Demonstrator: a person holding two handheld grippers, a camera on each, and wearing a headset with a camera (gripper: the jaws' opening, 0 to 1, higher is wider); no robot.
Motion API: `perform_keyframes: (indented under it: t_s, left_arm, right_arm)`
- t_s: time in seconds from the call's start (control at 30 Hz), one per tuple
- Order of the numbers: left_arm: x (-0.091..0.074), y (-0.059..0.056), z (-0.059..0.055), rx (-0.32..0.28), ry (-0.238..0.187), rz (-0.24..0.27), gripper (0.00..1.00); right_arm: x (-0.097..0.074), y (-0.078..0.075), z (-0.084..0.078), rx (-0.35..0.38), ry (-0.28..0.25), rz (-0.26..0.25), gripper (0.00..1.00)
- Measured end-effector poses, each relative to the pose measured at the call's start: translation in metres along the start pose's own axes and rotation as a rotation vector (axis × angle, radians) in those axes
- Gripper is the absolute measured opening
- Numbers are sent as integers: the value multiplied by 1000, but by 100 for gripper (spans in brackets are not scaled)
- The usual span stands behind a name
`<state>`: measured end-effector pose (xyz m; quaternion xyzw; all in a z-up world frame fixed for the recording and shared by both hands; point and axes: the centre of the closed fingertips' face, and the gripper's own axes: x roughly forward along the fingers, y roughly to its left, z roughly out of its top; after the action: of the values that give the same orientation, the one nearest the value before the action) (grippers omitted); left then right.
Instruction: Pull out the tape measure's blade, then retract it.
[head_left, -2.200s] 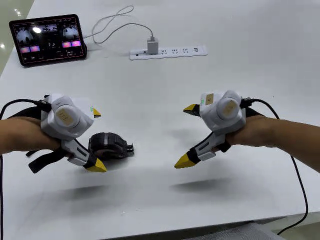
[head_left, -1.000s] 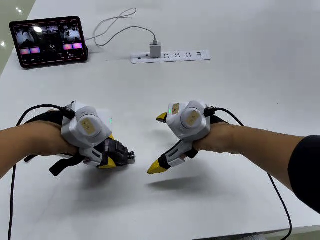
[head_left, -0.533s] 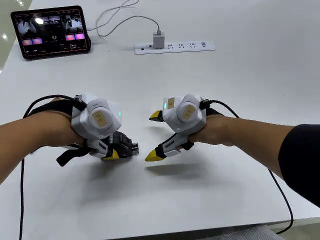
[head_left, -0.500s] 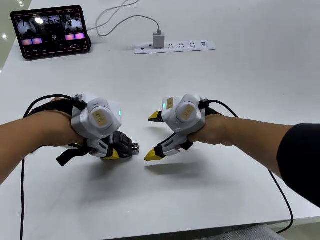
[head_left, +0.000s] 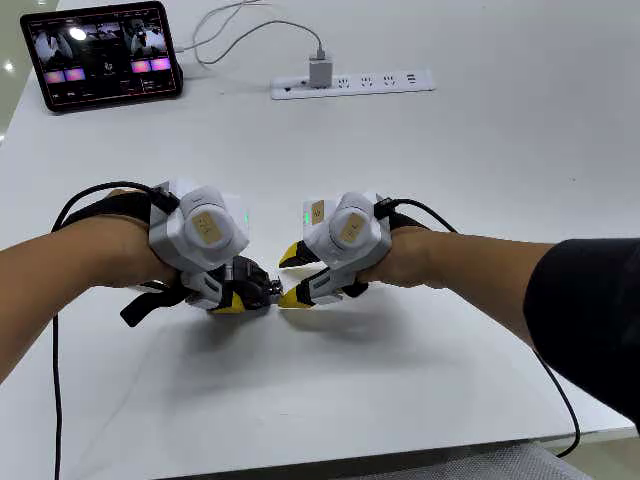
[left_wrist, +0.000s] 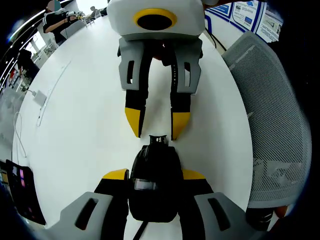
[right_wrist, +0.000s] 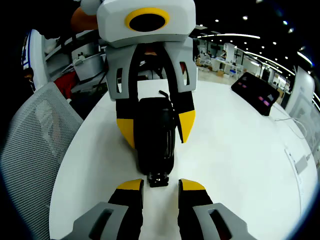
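A black tape measure (head_left: 254, 287) rests on the white table (head_left: 420, 340), and my left gripper (head_left: 240, 296) is shut on its case. In the left gripper view the case (left_wrist: 154, 185) sits clamped between my yellow-tipped jaws, with its blade hook (left_wrist: 158, 139) pointing away from me. My right gripper (head_left: 289, 276) faces it from the right, open, one fingertip on each side of the hook. In the right gripper view the hook (right_wrist: 159, 179) lies in the gap of my right gripper (right_wrist: 161, 185), not pinched. The blade is fully inside the case.
A tablet (head_left: 105, 55) stands at the far left of the table. A white power strip (head_left: 352, 82) with a charger and cable lies at the back. A grey mesh chair (left_wrist: 270, 125) is beside the table's near edge.
My left gripper closed on the tape measure's case and has held it since. My right gripper has moved left until its open tips flank the hook.
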<state>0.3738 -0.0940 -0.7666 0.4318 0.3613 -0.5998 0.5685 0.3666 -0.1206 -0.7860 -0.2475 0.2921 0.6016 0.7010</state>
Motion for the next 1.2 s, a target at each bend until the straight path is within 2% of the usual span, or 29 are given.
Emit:
perform_keyframes:
  t_s: [0.33, 0.47, 0.53, 0.6, 0.73, 0.83, 1.0, 1.03, 1.2]
  left_arm:
    - [0, 0, 1, -6, -17, 0, 33]
    - [0, 0, 0, -8, -21, 1, 33]
    - [0, 0, 0, -7, -22, 3, 33]
    - [0, 0, 0, -5, -23, 4, 33]
    - [0, 0, -1, 11, -5, -6, 33]
    - [0, -1, -1, 20, 0, 6, 33]
    - [-3, 2, -3, -5, -39, 17, 32]
    - [-3, 2, -2, 8, -38, 20, 32]
    - [-3, 2, -2, -3, -32, 18, 32]
  right_arm:
    - [8, 4, 3, -26, 22, 13, 13]
    - [12, 3, 2, -33, 40, 10, 12]
    - [10, 3, 3, 18, 38, 17, 11]
    - [10, 4, 1, -44, 58, 14, 10]
    - [10, 3, 1, -55, 59, 20, 8]
    - [8, 3, -1, -44, 61, 22, 8]
    - [5, 2, -5, -15, 51, 12, 8]
    - [3, 1, -6, -10, 50, 12, 8]
    - [-3, 0, -13, 2, 54, 8, 8]
